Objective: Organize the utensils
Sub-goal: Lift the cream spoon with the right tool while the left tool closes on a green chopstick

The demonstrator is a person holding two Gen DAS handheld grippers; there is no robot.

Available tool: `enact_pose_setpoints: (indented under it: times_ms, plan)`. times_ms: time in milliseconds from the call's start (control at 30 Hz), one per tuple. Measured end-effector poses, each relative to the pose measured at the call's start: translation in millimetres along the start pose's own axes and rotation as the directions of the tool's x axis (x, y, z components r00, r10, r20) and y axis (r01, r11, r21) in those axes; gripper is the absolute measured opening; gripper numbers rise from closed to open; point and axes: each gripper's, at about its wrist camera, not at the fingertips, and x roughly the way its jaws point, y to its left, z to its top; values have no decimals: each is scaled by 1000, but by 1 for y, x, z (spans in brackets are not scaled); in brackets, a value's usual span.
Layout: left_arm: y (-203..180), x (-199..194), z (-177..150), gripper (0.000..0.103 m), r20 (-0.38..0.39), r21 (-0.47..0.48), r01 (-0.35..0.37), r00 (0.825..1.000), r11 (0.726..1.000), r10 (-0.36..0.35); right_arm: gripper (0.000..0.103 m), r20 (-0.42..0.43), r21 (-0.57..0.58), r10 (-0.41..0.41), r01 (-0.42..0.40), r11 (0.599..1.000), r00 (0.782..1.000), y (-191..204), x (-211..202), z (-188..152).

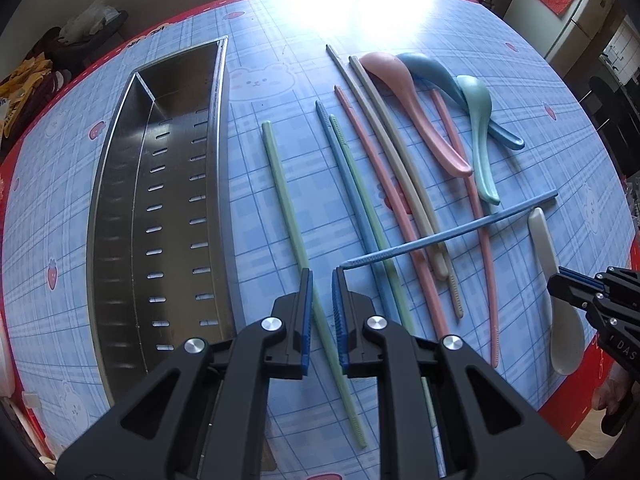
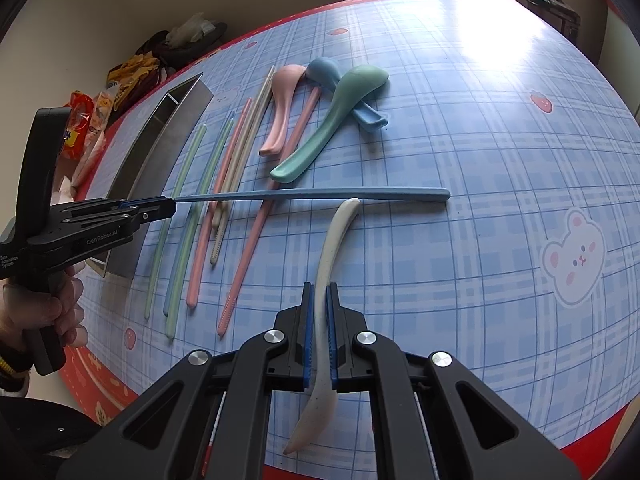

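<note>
Chopstick (image 2: 312,194) first: our left gripper (image 2: 170,204) pinches its tip at mid-left of the right wrist view, the far end low over the surface (image 2: 500,140). We should lift it level, then lower it lengthwise into the tray (image 1: 168,208). Right gripper (image 2: 319,292) fingers pinch the white spoon (image 2: 332,240).

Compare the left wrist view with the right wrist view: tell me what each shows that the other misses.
Only the left wrist view shows the inside of the steel tray, slotted and holding no utensils. Only the right wrist view shows the hand on the left gripper and the snack packets. Both show the blue chopstick pinched by that gripper, the white spoon in the right gripper, and the pink spoon.
</note>
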Motion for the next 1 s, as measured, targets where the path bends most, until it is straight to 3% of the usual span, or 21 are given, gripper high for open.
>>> enact_pose_setpoints:
  times_ms: [400,433,467,800,1000]
  plan:
    - [-3,5,10,15,33,14,-23,999,1000,23,7,-2,1,6,-6,1000,1000,0,5,2]
    - [-3,5,10,13,35,12,-12,999,1000,11,7,-3,2,5,-5,1000,1000,1,5,2]
    - [-2,8,10,5,13,3,20,1000,1000,-20,7,-3,3,5,-5,1000,1000,1,5,2]
    - [17,6,-14,5,0,-85,124,992,989,-124,7,-4,38,28,-28,999,1000,-3,4,0]
    - [14,8,-16,7,-2,-94,114,993,989,-114,7,-6,31,36,-36,999,999,0,4,-3]
